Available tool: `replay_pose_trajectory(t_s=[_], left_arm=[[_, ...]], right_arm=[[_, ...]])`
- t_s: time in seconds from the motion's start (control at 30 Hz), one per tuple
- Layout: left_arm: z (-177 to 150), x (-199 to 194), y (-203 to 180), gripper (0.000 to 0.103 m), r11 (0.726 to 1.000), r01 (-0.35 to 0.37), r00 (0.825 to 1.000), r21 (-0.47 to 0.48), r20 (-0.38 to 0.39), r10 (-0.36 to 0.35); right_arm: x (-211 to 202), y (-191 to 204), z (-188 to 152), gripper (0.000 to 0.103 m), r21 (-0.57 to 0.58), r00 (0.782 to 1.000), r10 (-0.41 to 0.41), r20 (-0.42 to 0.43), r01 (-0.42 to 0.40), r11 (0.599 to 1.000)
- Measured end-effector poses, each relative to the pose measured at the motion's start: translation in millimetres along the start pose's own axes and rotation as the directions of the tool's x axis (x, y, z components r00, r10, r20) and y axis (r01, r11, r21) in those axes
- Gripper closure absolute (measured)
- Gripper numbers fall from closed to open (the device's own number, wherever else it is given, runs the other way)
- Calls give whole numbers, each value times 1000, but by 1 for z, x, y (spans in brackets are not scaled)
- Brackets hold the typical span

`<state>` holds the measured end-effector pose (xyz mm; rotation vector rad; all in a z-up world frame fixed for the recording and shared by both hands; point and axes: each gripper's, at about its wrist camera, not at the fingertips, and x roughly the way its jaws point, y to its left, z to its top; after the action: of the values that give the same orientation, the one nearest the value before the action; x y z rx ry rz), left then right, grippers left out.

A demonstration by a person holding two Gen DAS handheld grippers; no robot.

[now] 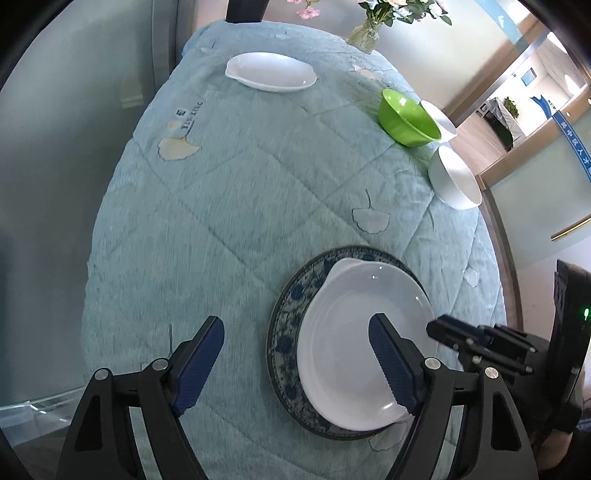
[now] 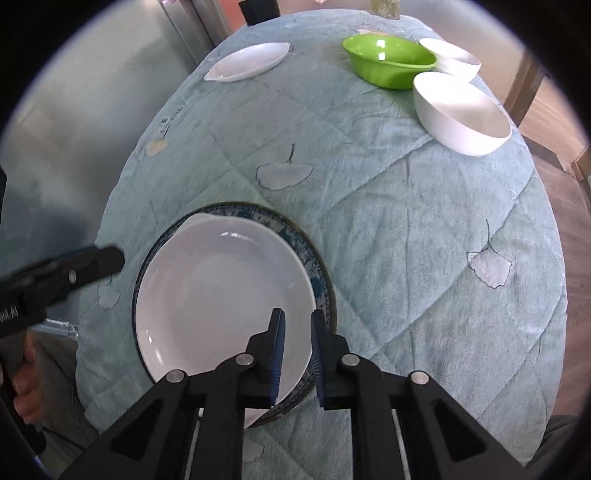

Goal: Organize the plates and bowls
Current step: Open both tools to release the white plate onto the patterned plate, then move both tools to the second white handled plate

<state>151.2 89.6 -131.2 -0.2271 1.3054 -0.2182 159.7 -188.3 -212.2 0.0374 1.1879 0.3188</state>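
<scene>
A white dish point(image 1: 351, 347) point(image 2: 221, 295) lies on a blue-patterned plate point(image 1: 286, 325) point(image 2: 317, 269) near the table's front. My right gripper point(image 2: 297, 325) straddles the white dish's near right rim with its jaws narrowly apart; whether they touch it I cannot tell. It shows in the left wrist view point(image 1: 476, 339) at the dish's right edge. My left gripper point(image 1: 295, 332) is open and empty, hovering above the cloth left of the plate. A second white dish point(image 1: 271, 72) point(image 2: 247, 61) lies at the far side. A green bowl point(image 1: 408, 118) point(image 2: 388, 61) and two white bowls point(image 1: 454, 179) point(image 2: 460, 112) stand far right.
The table is covered by a quilted light-blue cloth point(image 1: 240, 203) point(image 2: 406, 203). A glass vase of flowers point(image 1: 365, 33) stands at the far edge. A grey wall runs along the left; wooden floor lies to the right.
</scene>
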Motion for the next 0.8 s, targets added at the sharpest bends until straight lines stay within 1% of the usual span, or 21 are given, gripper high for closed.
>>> replay_pose_trajectory(t_s=[0.2,0.3,0.33,0.37,0.4,0.43,0.47,0.5,0.53,0.57,0.6,0.63,0.67,0.73,0.77,0.8], left_arm=[[-3,-2,-1,24,1000,18,1000,11,14,-18],[2,-9,-2,24,1000,27,999,12,40,-27],[5,-15,-2,24,1000,24,998,17,63,-25],[7,-20,-3,24,1000,19,996,21,82,-20],[10,-25,-3,22,1000,10,995,24,103,-12],[13,-33,-4,22,1000,0,991,28,133,-4],[18,-43,-5,22,999,-9,985,34,172,3],[24,-55,-6,17,999,-18,976,44,219,8],[31,-66,-8,8,998,-29,965,54,261,14],[37,-75,-9,2,997,-37,955,64,296,17],[47,-88,-11,0,996,-41,941,80,338,12],[57,-98,-13,0,994,-42,933,98,359,4],[67,-105,-13,0,993,-49,930,108,367,6],[97,-119,-9,0,994,-72,926,84,375,35],[112,-123,-5,0,996,-66,929,64,368,38],[129,-126,1,0,997,-61,935,42,352,43]], right_arm=[[1,0,4,90,13,1000,30,-3,-30,999],[-2,1,6,90,4,1000,17,11,-17,1000],[-4,1,7,87,3,1000,12,19,-12,1000],[-8,0,9,73,2,1000,10,26,-10,1000],[-13,-1,11,59,-2,999,9,41,-8,1000],[-22,-1,14,25,-8,998,13,69,-13,1000],[-30,-2,17,12,-9,995,28,97,-28,1000],[-42,-3,22,12,-16,989,52,139,-50,999],[-56,-1,31,12,-45,983,52,177,-45,998],[-70,3,42,11,-89,976,44,214,-26,996],[-83,7,53,10,-122,970,41,242,-11,993],[-94,11,65,10,-148,965,43,258,-4,989],[-105,13,79,9,-169,962,49,268,-3,986],[-126,21,105,9,-208,958,67,280,-8,978],[-135,24,118,9,-223,955,70,288,-5,975],[-148,28,138,9,-234,953,80,293,-10,972]])
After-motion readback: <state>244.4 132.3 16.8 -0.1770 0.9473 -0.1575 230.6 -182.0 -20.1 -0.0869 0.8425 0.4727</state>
